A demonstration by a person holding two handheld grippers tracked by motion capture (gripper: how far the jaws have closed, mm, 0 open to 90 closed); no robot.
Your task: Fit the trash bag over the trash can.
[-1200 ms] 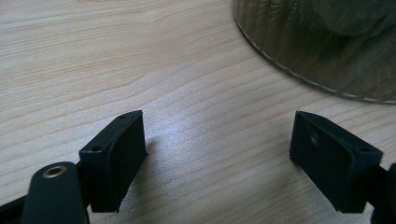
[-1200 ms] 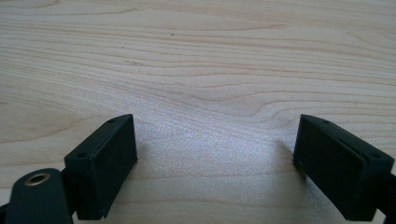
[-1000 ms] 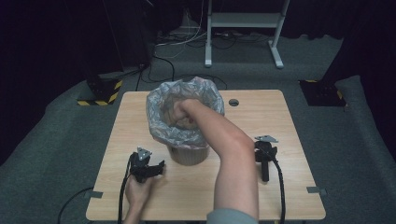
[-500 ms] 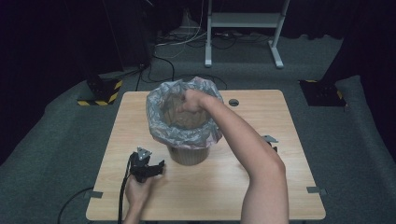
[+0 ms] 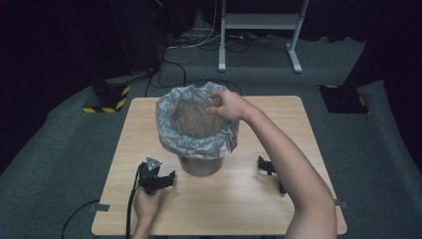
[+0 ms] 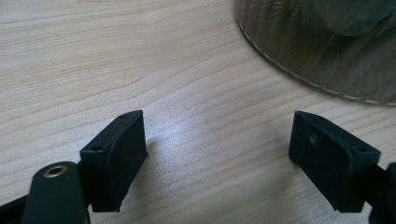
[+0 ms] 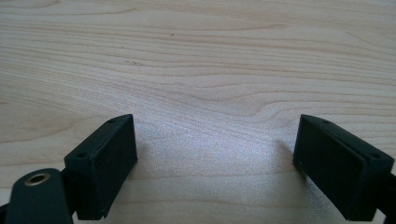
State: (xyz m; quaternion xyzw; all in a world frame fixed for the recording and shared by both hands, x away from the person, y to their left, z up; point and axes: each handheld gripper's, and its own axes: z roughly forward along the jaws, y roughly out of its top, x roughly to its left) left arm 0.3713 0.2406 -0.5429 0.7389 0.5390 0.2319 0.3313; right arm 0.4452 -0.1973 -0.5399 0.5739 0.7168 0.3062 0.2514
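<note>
Both grippers lie wide open on the table [image 5: 298, 124], nothing btwn jaws. Left gripper [image 5: 171, 175] lower left, in left hand [image 5: 147, 203]. Right gripper [image 5: 262, 164] lies unheld, right of bin [image 5: 200, 165]. Right hand [image 5: 230, 105] pinches bag liner [image 5: 171, 130] rim (frame centre).

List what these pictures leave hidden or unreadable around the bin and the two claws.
- High view: the bin's upper wall is hidden by the draped bag.
- High view: the bin's bottom is hidden by bag folds and shadow.
- High view: the right claw is partly covered by the right forearm.
- Left gripper view: the bin's top is cut off by the frame edge above the left claw.
</note>
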